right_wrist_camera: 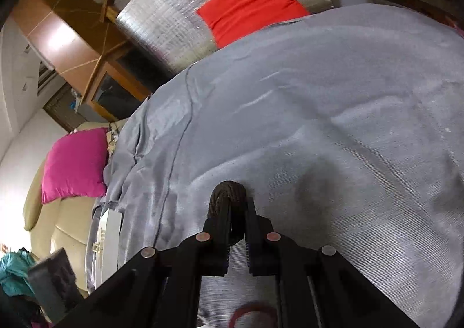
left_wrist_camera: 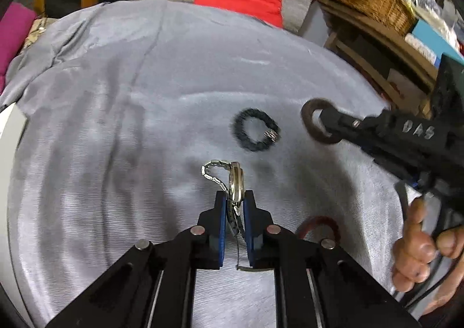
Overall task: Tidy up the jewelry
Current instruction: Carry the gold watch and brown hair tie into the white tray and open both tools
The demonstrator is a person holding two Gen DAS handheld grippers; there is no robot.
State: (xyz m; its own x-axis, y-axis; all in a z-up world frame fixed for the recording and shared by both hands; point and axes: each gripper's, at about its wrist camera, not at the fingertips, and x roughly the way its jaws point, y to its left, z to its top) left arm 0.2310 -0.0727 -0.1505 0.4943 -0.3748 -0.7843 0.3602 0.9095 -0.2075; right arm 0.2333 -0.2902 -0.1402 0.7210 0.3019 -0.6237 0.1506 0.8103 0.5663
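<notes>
Left gripper (left_wrist_camera: 235, 197) clenched on a silver watch (left_wrist_camera: 236, 180): case pinched between the blue pads (left_wrist_camera: 221, 212), metal band looping out ahead and to the left of the tips, the other end trailing back between the fingers. All above the grey cloth (left_wrist_camera: 116, 125).

Ahead and right of the left tips: black fuzzy hair tie (left_wrist_camera: 253, 132) lying flat on the cloth, apart from both tools. Just behind the left gripper's right finger: a red ring-shaped band (left_wrist_camera: 317, 225), partly hidden.

Right gripper (right_wrist_camera: 234, 201) clenched on a dark brown braided ring (right_wrist_camera: 229, 191), which sticks out past the tips, clear of the cloth. Person's hand (left_wrist_camera: 420, 249) on its handle.
</notes>
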